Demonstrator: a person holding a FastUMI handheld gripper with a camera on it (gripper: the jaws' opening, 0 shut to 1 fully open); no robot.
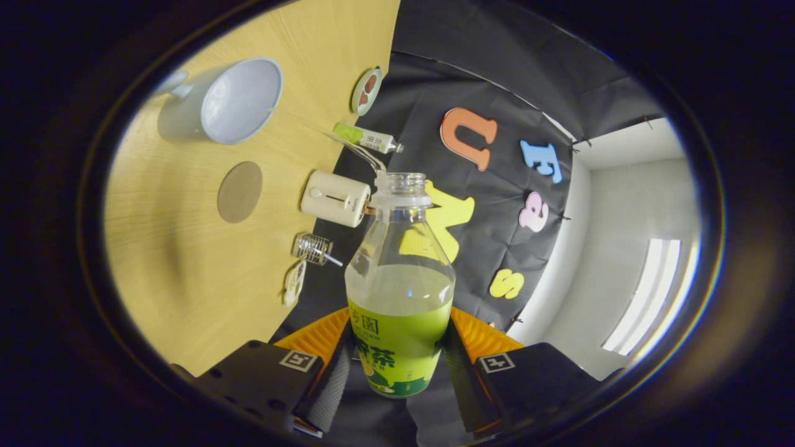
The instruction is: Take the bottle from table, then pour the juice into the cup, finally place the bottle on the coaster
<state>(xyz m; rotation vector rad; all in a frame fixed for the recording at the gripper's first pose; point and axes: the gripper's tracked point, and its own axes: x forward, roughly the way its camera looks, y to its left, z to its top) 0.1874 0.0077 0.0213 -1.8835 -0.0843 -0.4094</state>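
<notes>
Upper left of the frame lies the pale blue ceramic cup, with the round grey coaster just below it on the light wooden table. At lower centre the gripper is clenched on the uncapped clear plastic bottle of green juice. Pouring looks in hand; next, the mouth must reach over the cup

Wooden table — cup, round coaster, small clutter
</notes>
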